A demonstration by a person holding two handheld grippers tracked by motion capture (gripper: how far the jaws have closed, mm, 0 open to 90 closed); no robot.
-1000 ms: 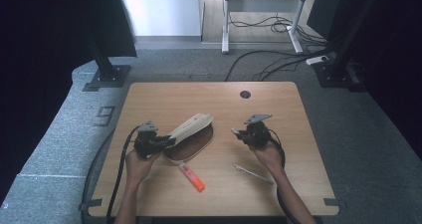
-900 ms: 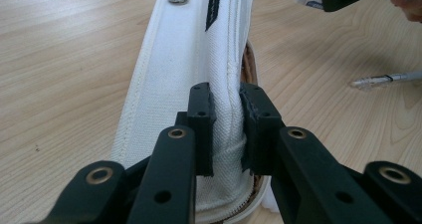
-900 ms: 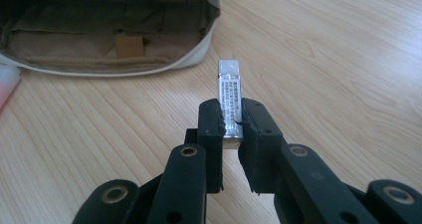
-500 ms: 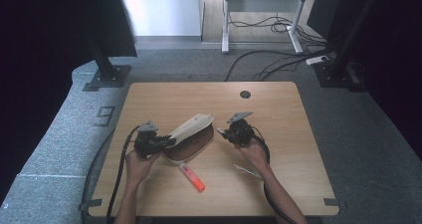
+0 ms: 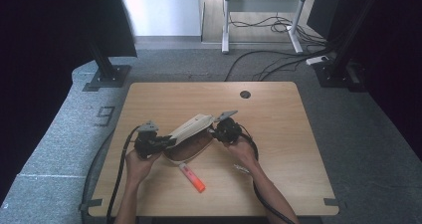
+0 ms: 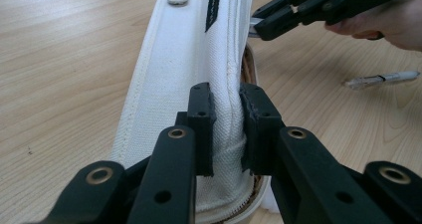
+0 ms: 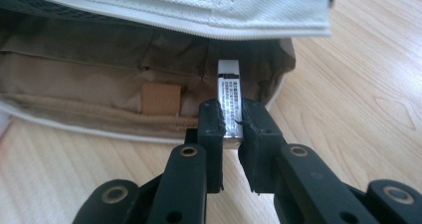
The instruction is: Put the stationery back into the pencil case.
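Two tongs are both busy. The right gripper (image 7: 230,122) is clamped on a small white eraser (image 7: 229,97) and holds it at the mouth of the open pencil case (image 7: 174,15), not yet inside. The left gripper (image 6: 226,119) pinches the white flap of the case and lifts it. An orange marker (image 5: 192,177) and a clear pen (image 6: 382,78) lie on the table (image 5: 278,119) beside the case, so packing seems only begun.

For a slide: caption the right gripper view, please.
Right gripper pinches a small white labelled eraser at the mouth of the open white pencil case.
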